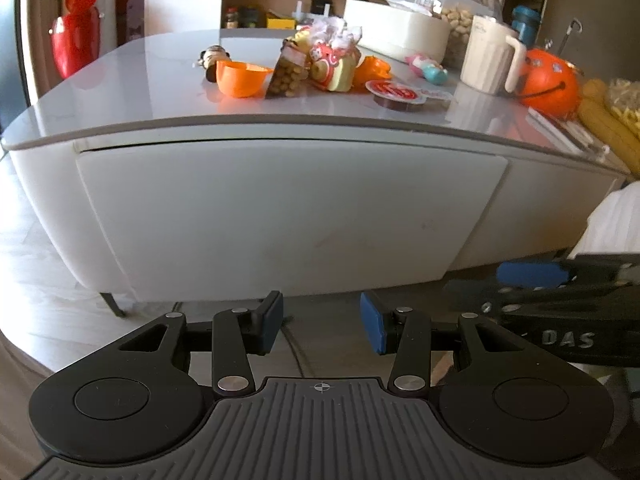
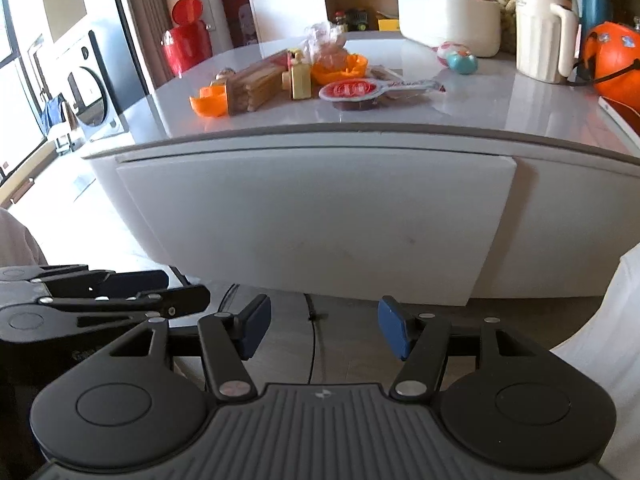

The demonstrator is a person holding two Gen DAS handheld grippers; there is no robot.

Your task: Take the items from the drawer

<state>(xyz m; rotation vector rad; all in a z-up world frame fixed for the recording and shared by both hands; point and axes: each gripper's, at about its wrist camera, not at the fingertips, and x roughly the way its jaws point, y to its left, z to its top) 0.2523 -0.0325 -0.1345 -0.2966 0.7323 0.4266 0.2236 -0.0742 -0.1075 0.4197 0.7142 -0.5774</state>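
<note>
Both black two-finger grippers with blue pads, the left gripper (image 1: 322, 326) and the right gripper (image 2: 322, 326), hang with jaws spread and nothing between them, touching nothing, side by side near the floor in front of the closed, handle-less white drawer front (image 2: 320, 216) of the grey-topped table (image 2: 280, 120). With no handle showing, a pad could slip off the smooth panel, and a hard tug might shake the orange bowl (image 1: 240, 78) and snack packets crowded above.

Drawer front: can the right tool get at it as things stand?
Probably yes. The right tool is open and empty, facing the closed drawer front with only bare floor between; no handle shows, though.
</note>
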